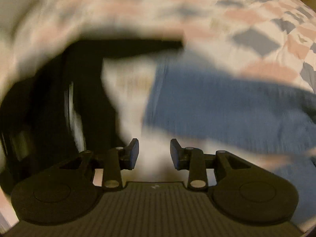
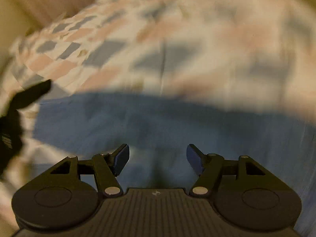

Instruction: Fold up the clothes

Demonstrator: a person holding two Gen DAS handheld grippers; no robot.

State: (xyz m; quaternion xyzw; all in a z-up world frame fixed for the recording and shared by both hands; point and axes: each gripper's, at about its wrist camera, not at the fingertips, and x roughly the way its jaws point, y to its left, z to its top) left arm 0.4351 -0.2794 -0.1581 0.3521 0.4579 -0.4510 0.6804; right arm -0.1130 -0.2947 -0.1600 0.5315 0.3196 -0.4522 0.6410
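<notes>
Both hand-held grippers, left (image 1: pixel 154 154) and right (image 2: pixel 158 159), gape empty just above blurred blue garment (image 2: pixel 158 122) on checkered bedspread (image 2: pixel 138 45).

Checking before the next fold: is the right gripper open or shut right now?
Open. The right gripper shows a wide gap between its blue-padded fingers, with nothing held; the blue garment lies beyond on the checked bedding.

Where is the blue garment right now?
The blue garment lies on the checked bedspread, directly ahead of the open right tongs and ahead-right of the open left tongs.
</notes>
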